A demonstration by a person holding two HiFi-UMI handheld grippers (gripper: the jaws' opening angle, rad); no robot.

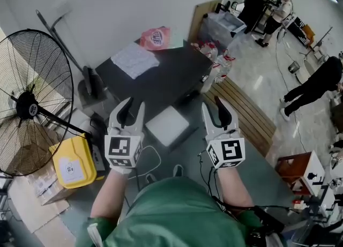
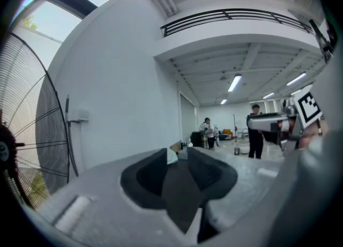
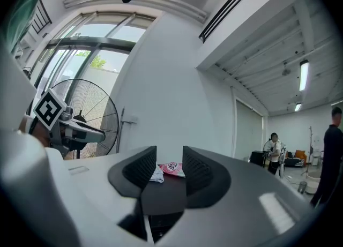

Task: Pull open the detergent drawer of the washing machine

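Note:
A dark grey box-shaped machine (image 1: 161, 77) stands ahead of me, seen from above; a white cloth (image 1: 134, 59) and a pink bag (image 1: 155, 37) lie on its top. No drawer front shows in any view. My left gripper (image 1: 133, 106) (image 2: 177, 157) hovers level in front of its near left corner, jaws apart with nothing between them. To the right, my right gripper (image 1: 213, 104) (image 3: 169, 160) is held at the same height, open and empty. The pink bag (image 3: 171, 167) and the dark top show through its gap. Neither gripper touches the machine.
A large black fan (image 1: 29, 101) stands at the left beside a yellow container (image 1: 72, 161). A white box (image 1: 167, 125) lies on the floor between the grippers. A slatted wooden pallet (image 1: 244, 114) lies at the right. People (image 1: 316, 82) stand farther off.

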